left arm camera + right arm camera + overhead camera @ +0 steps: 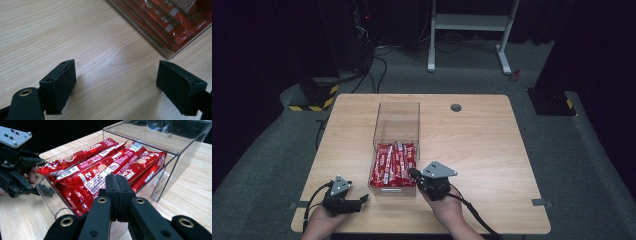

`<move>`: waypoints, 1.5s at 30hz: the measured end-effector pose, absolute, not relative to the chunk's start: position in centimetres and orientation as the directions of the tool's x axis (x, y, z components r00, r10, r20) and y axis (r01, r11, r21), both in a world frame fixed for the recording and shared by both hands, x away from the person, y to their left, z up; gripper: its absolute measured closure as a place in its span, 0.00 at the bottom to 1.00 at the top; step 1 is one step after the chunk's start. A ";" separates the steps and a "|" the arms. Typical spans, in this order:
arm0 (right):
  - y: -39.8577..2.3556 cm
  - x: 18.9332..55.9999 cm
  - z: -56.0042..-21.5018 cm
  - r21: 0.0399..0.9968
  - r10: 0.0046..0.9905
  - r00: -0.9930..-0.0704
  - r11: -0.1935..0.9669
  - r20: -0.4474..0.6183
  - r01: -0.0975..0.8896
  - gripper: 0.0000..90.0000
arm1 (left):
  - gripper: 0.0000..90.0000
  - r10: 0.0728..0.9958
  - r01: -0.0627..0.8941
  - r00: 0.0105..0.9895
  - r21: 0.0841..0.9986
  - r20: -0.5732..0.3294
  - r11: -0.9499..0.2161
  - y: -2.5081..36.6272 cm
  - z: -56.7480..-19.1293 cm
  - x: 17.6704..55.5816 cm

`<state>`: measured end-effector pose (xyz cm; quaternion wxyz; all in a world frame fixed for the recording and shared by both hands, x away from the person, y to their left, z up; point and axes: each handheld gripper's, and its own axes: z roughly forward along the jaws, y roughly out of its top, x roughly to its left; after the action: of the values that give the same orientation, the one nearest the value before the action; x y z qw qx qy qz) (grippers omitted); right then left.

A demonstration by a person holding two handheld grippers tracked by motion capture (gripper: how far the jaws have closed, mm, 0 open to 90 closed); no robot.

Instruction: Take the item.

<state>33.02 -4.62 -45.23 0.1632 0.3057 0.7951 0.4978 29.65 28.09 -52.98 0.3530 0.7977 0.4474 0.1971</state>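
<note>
On wooden table [492, 150], clear drawer [384, 188] holds red sachets [394, 165]; left gripper [362, 201] spread, right gripper [412, 172] closed empty.

1 wooden table [482, 150]. 1 clear plastic drawer box [396, 122], drawer pulled out. Red snack sachets [100, 173] in drawer: approx 6-7 on top, exact no. can't tell, stacked/overlapping. 2 hand-held grippers: left gripper [362, 200] & right gripper [412, 173]. 1 round cable hole [456, 107] in tabletop.
</note>
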 end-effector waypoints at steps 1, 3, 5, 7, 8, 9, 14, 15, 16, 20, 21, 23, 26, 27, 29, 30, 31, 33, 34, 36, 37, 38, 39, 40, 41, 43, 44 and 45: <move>-4.6 33.0 -45.2 0.892 0.648 -0.760 0.315 0.047 0.324 1.00 | 0.18 0.853 0.575 0.522 0.739 -0.001 -0.351 28.1 -53.0 29.7; -4.7 32.8 -45.2 0.891 0.648 -0.760 0.318 0.046 0.324 1.00 | 0.18 0.853 0.575 0.522 0.740 -0.001 -0.351 28.1 -53.0 29.7; -4.8 32.7 -45.2 0.892 0.646 -0.762 0.317 0.046 0.322 1.00 | 0.18 0.853 0.574 0.522 0.740 -0.001 -0.351 28.1 -53.0 29.7; -4.8 32.6 -45.2 0.892 0.644 -0.763 0.318 0.045 0.321 1.00 | 0.18 0.853 0.575 0.522 0.740 -0.001 -0.351 28.1 -53.0 29.7; -4.8 32.6 -45.2 0.893 0.643 -0.765 0.319 0.043 0.318 1.00 | 0.18 0.853 0.574 0.522 0.740 -0.001 -0.351 28.1 -53.0 29.7; -4.8 32.5 -45.2 0.893 0.643 -0.765 0.319 0.042 0.318 1.00 | 0.18 0.853 0.574 0.522 0.740 -0.001 -0.351 28.1 -53.0 29.7; -4.9 32.5 -45.1 0.893 0.640 -0.767 0.318 0.045 0.318 1.00 | 0.18 0.853 0.575 0.522 0.740 -0.001 -0.351 28.1 -53.0 29.7; -4.9 32.5 -45.1 0.893 0.639 -0.768 0.319 0.045 0.318 1.00 | 0.18 0.853 0.574 0.522 0.740 -0.001 -0.350 28.1 -53.0 29.7; -4.9 32.5 -45.1 0.893 0.639 -0.768 0.319 0.045 0.318 1.00 | 0.18 0.853 0.574 0.522 0.740 -0.001 -0.350 28.1 -53.0 29.7; -4.9 32.5 -45.1 0.893 0.640 -0.767 0.315 0.049 0.320 1.00 | 0.18 0.853 0.574 0.522 0.740 -0.001 -0.351 28.1 -53.0 29.7; -4.9 32.5 -45.1 0.894 0.640 -0.767 0.315 0.048 0.319 1.00 | 0.18 0.853 0.574 0.522 0.740 -0.001 -0.351 28.1 -53.0 29.7; -5.0 32.5 -45.1 0.895 0.640 -0.767 0.313 0.048 0.317 1.00 | 0.18 0.853 0.575 0.522 0.740 -0.001 -0.351 28.1 -53.0 29.7; -5.0 32.5 -45.0 0.896 0.640 -0.767 0.313 0.046 0.315 1.00 | 0.18 0.853 0.575 0.522 0.739 -0.001 -0.351 28.1 -53.0 29.7; -5.0 32.4 -45.0 0.896 0.641 -0.766 0.312 0.046 0.315 1.00 | 0.18 0.853 0.574 0.522 0.740 -0.001 -0.351 28.1 -53.0 29.7; -5.0 32.4 -45.0 0.897 0.641 -0.766 0.311 0.047 0.315 1.00 | 0.18 0.853 0.575 0.522 0.740 -0.001 -0.351 28.1 -53.0 29.7; -5.0 32.4 -44.9 0.897 0.642 -0.766 0.311 0.046 0.314 1.00 | 0.18 0.853 0.574 0.522 0.740 -0.001 -0.351 28.1 -53.0 29.7; -5.0 32.4 -44.9 0.898 0.641 -0.766 0.311 0.044 0.312 1.00 | 0.18 0.853 0.574 0.522 0.740 0.000 -0.351 28.1 -53.0 29.7; -5.0 32.4 -44.9 0.899 0.640 -0.767 0.309 0.045 0.311 1.00 | 0.18 0.853 0.574 0.522 0.740 -0.001 -0.351 28.1 -53.0 29.7; -5.0 32.4 -44.9 0.900 0.641 -0.766 0.308 0.045 0.310 1.00 | 0.18 0.853 0.575 0.522 0.740 -0.001 -0.351 28.1 -53.0 29.7; -5.0 32.4 -44.8 0.901 0.642 -0.765 0.305 0.045 0.309 1.00 | 0.18 0.853 0.575 0.522 0.739 -0.001 -0.351 28.1 -53.0 29.7; -5.1 32.4 -44.7 0.901 0.642 -0.766 0.305 0.044 0.307 1.00 | 0.18 0.853 0.575 0.522 0.740 -0.001 -0.351 28.1 -53.0 29.7; -5.1 32.4 -44.7 0.902 0.643 -0.765 0.303 0.045 0.308 1.00 | 0.18 0.853 0.575 0.522 0.740 -0.001 -0.350 28.1 -53.0 29.7; -5.2 32.5 -44.7 0.903 0.644 -0.764 0.303 0.043 0.306 1.00 | 0.18 0.853 0.575 0.522 0.740 -0.001 -0.351 28.1 -53.0 29.7; -5.2 32.5 -44.6 0.903 0.644 -0.763 0.301 0.044 0.307 1.00 | 0.18 0.853 0.574 0.522 0.740 -0.001 -0.351 28.1 -53.0 29.7; -5.3 32.5 -44.6 0.903 0.644 -0.764 0.300 0.046 0.307 1.00 | 0.18 0.853 0.575 0.522 0.739 -0.001 -0.351 28.1 -53.0 29.7; -5.3 32.5 -44.5 0.905 0.644 -0.763 0.297 0.045 0.304 1.00 | 0.18 0.853 0.575 0.522 0.739 -0.001 -0.351 28.1 -53.0 29.7; -5.3 32.5 -44.5 0.906 0.644 -0.764 0.294 0.046 0.303 1.00 | 0.18 0.853 0.575 0.522 0.739 -0.001 -0.351 28.1 -53.0 29.7; -5.4 32.5 -44.4 0.907 0.644 -0.763 0.295 0.044 0.302 1.00 | 0.18 0.853 0.574 0.522 0.740 -0.001 -0.351 28.1 -53.0 29.7</move>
<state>32.47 -5.38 -44.45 0.1673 0.3005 0.7871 0.5121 29.65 28.09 -52.99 0.3530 0.7977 0.4473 0.1976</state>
